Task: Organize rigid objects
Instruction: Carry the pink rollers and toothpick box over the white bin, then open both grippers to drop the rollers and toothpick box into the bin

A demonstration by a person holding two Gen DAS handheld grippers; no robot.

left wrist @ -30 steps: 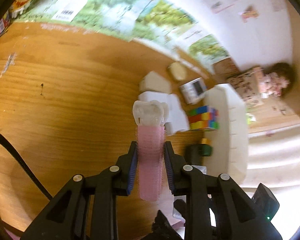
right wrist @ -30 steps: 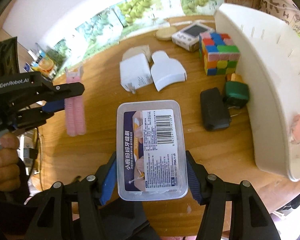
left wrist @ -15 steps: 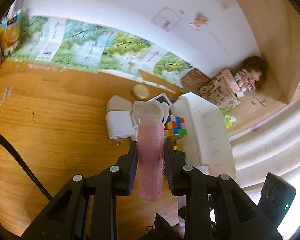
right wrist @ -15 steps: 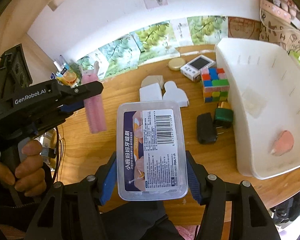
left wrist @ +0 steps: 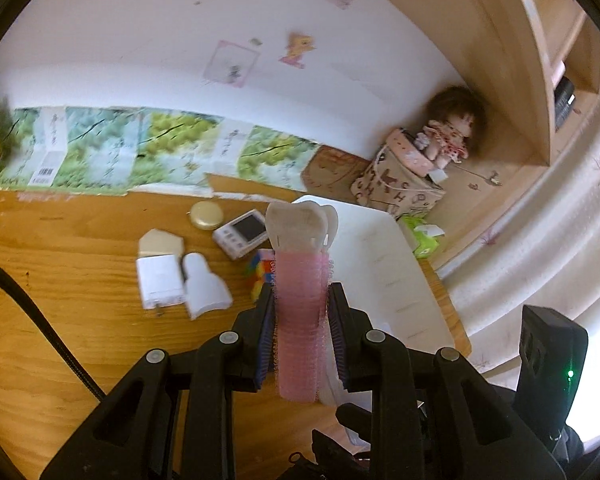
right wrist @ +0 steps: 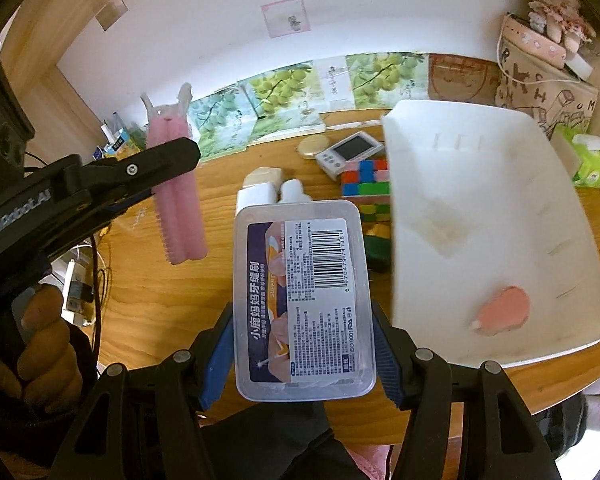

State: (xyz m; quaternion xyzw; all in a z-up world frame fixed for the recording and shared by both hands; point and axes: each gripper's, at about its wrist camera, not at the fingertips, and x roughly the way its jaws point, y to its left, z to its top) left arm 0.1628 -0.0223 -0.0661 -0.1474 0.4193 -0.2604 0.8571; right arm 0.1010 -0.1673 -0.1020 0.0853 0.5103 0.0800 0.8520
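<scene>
Right tongs (right wrist: 304, 356) clamped on clear plastic box (right wrist: 304, 296), left tongs (left wrist: 300, 336) on pink hair roller (left wrist: 300, 320), both carried above the surface (right wrist: 160, 300). Next, I judge: drop each into white bin (right wrist: 500, 216) at 2 o'clock (rim needs clearing). Cube (right wrist: 366, 184) etc. crowd 12; bin mostly bare.
</scene>
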